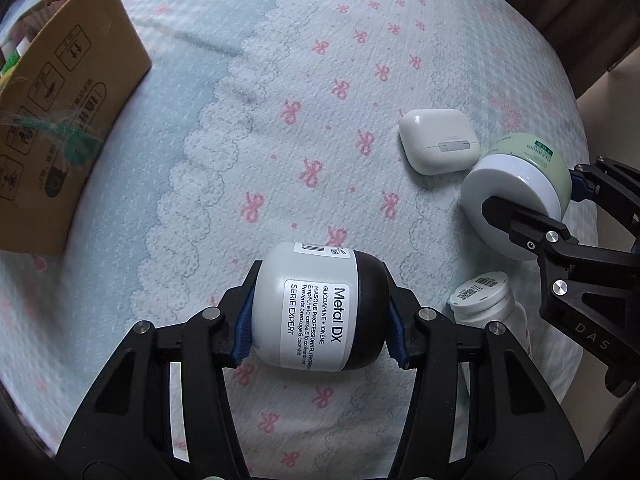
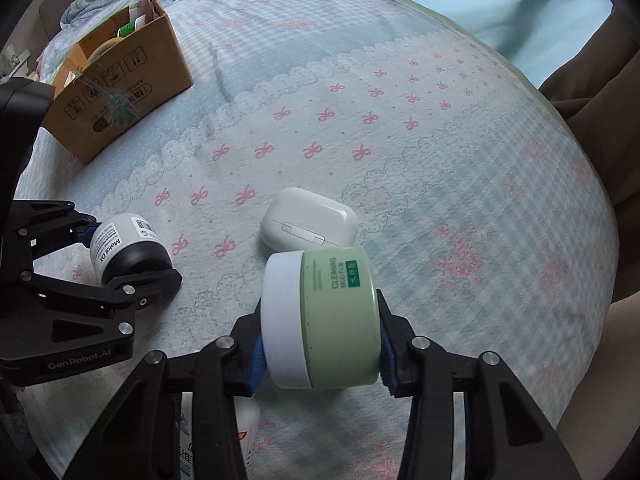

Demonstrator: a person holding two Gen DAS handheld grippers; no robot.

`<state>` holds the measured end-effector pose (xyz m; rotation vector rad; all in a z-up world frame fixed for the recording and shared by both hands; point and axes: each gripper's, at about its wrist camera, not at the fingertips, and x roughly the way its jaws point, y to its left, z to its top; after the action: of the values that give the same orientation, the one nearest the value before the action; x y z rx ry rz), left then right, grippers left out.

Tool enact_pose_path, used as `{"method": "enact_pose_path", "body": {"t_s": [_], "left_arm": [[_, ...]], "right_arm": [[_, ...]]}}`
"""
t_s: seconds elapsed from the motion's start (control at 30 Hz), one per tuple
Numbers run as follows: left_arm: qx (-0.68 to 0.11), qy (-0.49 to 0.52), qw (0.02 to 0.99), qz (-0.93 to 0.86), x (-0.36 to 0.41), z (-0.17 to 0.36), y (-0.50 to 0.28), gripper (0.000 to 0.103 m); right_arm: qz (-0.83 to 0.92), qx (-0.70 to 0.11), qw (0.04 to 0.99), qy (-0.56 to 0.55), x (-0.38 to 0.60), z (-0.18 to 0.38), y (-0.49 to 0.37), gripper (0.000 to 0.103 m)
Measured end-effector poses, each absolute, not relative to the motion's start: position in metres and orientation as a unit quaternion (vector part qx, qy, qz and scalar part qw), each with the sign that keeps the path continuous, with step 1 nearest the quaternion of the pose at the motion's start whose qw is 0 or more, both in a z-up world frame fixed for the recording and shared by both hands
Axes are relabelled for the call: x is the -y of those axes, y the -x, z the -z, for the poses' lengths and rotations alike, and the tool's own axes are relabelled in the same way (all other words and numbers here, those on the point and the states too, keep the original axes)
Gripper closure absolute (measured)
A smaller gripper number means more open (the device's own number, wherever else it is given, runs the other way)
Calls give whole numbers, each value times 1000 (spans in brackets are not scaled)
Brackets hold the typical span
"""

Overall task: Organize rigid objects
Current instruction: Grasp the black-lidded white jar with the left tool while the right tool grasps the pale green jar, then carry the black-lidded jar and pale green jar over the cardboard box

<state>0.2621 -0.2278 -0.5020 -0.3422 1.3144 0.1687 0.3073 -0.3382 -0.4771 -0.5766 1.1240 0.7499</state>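
Note:
My left gripper (image 1: 320,328) is shut on a white jar with a black lid (image 1: 316,304), labelled Metal DX, held on its side just above the bedspread. It also shows in the right wrist view (image 2: 124,248). My right gripper (image 2: 320,344) is shut on a green jar with a white lid (image 2: 328,320), labelled Cleaning Mud Film, also on its side. That green jar shows in the left wrist view (image 1: 516,184) at the right. A white earbud case (image 1: 438,140) lies on the bed between them, and it shows in the right wrist view (image 2: 308,220) just beyond the green jar.
An open cardboard box (image 2: 120,80) holding several items stands at the far left on the bed; it shows in the left wrist view (image 1: 52,92) too. A white bottle (image 1: 492,308) lies under the grippers. The bedspread (image 2: 400,140) is pale blue with pink bows.

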Motion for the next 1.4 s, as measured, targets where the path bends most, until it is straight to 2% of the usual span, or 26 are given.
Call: {"method": "enact_pose_path", "body": {"t_s": [0.17,0.4,0.73,1.1,1.23,1.4], "left_arm": [[-599,173,778,-74,214,490,-255,55],[-583,162,794,-48,202,446,-253,55],[-529,155,834,10,189,334,-247,55],[-474,121,869,73,126,195,-199,55],[-460,101,880,69,88,162,-181,55],[-459,108,879,68,30,148,-169,55]], "right_arm": [[-331,-519,748,247,338,470,-305,62],[-305,-520,768,216,340,433,-296,62],[-212,-514,815,162,334,323,-265,62],[-104,-505,853,79,298,189,-192,62],[-99,-491,862,75,268,164,-172,62],[-97,-483,867,72,223,149,-158,62]]}}
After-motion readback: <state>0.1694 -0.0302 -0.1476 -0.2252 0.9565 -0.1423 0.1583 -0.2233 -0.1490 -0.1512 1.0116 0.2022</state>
